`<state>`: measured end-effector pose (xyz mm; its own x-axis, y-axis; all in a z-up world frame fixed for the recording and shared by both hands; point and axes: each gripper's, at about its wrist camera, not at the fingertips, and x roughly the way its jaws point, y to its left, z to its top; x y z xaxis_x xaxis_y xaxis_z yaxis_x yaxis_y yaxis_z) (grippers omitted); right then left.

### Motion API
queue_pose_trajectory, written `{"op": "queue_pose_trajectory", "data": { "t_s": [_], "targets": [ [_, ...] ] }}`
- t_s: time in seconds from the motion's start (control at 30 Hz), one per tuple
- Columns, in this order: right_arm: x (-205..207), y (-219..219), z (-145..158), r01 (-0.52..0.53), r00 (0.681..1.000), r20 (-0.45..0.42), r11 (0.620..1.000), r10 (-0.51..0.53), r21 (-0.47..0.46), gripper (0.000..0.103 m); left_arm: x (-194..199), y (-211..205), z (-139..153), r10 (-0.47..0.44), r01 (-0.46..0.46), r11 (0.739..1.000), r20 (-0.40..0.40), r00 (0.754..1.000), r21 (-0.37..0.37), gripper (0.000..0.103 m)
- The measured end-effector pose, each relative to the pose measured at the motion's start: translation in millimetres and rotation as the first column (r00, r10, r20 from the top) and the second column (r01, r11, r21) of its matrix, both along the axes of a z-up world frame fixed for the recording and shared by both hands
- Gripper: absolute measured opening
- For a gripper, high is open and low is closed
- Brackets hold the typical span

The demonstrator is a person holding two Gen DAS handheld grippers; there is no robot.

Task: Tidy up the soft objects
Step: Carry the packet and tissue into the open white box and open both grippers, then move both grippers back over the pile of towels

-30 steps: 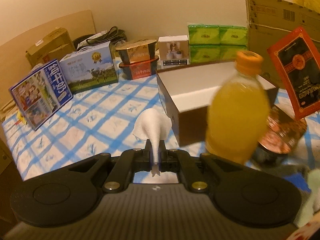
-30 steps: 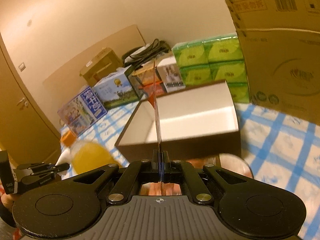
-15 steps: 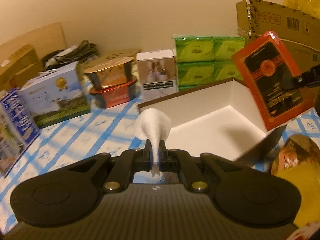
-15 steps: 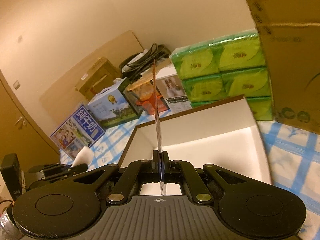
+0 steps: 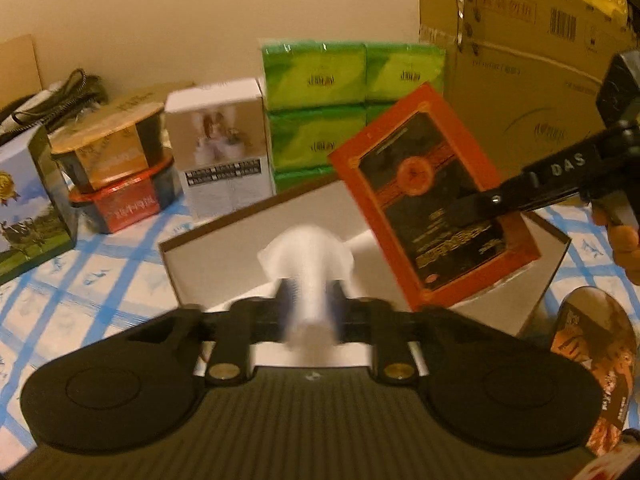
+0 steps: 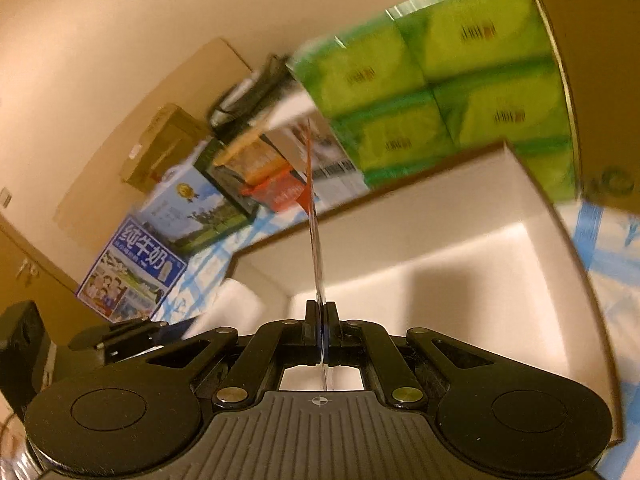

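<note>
Left wrist view: my left gripper (image 5: 310, 312) jaws are opening, soft white cloth wad (image 5: 306, 264) still between them, right over the open white-lined cardboard box (image 5: 208, 252). Right gripper (image 6: 321, 316) is clenched on the flat red-and-black packet (image 5: 436, 200), also above the box. Box looks empty, so I'd say nothing's sorted yet.

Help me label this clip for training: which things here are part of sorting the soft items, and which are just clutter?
In play:
- white cloth, between the opening jaws of the left gripper
- red flat packet, pinched in the right gripper
- open white-lined box

Lying about:
- green tissue packs
- stacked bowls
- milk cartons
- cardboard box
</note>
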<state>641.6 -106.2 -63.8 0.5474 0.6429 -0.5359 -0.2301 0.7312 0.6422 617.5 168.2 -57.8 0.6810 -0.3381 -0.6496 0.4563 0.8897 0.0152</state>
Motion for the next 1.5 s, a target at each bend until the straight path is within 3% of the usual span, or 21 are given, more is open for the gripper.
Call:
{"op": "queue_pose_trajectory", "data": {
  "t_s": [0.03, 0.1, 0.13, 0.17, 0.5, 0.87, 1.13, 1.5],
  "targets": [
    [7, 0, -5, 0.007, 1.0, -0.028, 1.0, -0.008, -0.005, 0.003, 3, -2, -3, -0.002, 0.002, 1.0, -0.01, 1.0, 0.01, 0.041],
    [16, 0, -14, 0.037, 0.998, -0.047, 0.999, -0.038, -0.036, 0.028, 6, -5, -9, -0.014, 0.014, 1.0, -0.024, 1.0, 0.023, 0.042],
    [19, -2, -19, 0.05, 0.997, -0.063, 0.997, -0.053, -0.052, 0.063, 7, -7, -11, -0.016, 0.017, 0.999, -0.032, 0.999, 0.032, 0.042],
    [21, -4, -22, 0.067, 0.995, -0.076, 0.996, -0.072, -0.064, 0.074, 8, -8, -14, -0.016, 0.018, 0.999, -0.041, 0.999, 0.04, 0.042],
    [4, -17, -16, 0.074, 0.996, -0.039, 0.978, -0.083, -0.193, 0.073, 7, 0, -16, 0.029, -0.026, 0.999, -0.083, 0.996, 0.033, 0.042],
    [-49, -39, 32, 0.077, 0.996, 0.053, 0.98, -0.069, -0.183, 0.074, -32, 18, 23, 0.131, -0.132, 0.991, -0.089, 0.987, -0.004, 0.042],
    [-120, -63, 70, 0.079, 0.993, 0.104, 0.988, -0.065, -0.135, 0.074, -97, 41, 61, 0.228, -0.231, 0.973, -0.106, 0.968, -0.016, 0.042],
    [-227, -98, 93, 0.063, 0.992, 0.111, 0.996, -0.055, -0.064, 0.074, -224, 45, 103, 0.324, -0.33, 0.943, -0.11, 0.94, -0.041, 0.042]
  ]
}}
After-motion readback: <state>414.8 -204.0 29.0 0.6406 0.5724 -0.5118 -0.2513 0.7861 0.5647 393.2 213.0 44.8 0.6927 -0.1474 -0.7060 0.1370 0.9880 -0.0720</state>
